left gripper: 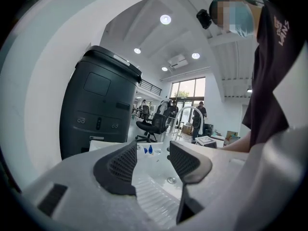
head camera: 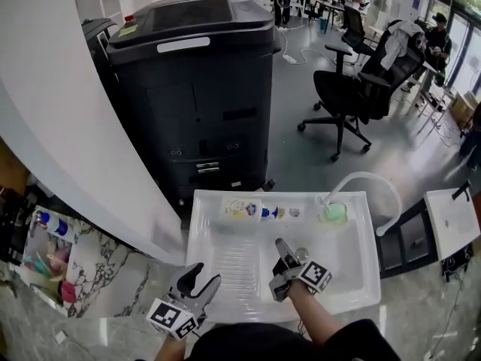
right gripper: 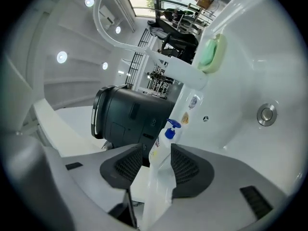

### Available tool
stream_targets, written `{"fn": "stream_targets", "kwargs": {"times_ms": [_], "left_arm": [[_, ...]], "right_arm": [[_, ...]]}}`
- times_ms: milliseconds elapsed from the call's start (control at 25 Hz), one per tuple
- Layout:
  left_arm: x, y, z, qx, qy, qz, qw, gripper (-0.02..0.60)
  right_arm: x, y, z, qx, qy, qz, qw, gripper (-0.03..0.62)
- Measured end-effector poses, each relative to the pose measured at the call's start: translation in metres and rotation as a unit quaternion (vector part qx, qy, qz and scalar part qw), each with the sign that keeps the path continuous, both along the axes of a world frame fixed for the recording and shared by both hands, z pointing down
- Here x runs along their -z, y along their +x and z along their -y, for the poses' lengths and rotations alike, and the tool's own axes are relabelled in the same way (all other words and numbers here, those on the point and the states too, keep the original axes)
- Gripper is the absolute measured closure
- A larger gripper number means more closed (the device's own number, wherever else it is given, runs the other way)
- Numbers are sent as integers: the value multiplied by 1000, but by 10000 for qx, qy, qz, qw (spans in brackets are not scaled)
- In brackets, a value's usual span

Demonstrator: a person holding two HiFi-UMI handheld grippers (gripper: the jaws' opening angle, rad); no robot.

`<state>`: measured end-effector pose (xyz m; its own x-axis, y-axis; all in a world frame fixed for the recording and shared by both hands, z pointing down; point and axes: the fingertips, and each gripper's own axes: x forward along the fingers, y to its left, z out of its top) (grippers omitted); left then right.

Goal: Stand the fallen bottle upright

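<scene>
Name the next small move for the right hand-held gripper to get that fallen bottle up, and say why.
Probably ease the right hand-held gripper forward toward the white sink's back ledge. The white plastic pump bottle with the blue nozzle lies on its side there, lined up between the open jaws, but the head view shows the jaw tips short of it, so closing now would likely catch nothing.

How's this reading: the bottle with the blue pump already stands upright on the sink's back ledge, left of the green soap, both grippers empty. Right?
Not quite. The bottle lies on its side along the sink's back ledge, as the head view shows. The rest holds: it is left of the green soap, and the left gripper and right gripper are empty, jaws apart.
</scene>
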<state>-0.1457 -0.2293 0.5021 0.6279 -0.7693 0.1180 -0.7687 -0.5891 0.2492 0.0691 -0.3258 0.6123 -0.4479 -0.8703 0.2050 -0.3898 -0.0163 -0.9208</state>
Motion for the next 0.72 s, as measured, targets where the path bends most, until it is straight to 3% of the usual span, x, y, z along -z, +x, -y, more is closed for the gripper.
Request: {"fn": "stream_targets", "kwargs": {"times_ms": [200,720], "left_arm": [[-6,-7,8,-16,-100,37,9999,365],[-15,-9,27,-170,-306,78,9994,365]], "right_arm": [[-11,-5,32,-161,193,156,9996,425],[-29,-16,93,-636,77,627,9960,418]]}}
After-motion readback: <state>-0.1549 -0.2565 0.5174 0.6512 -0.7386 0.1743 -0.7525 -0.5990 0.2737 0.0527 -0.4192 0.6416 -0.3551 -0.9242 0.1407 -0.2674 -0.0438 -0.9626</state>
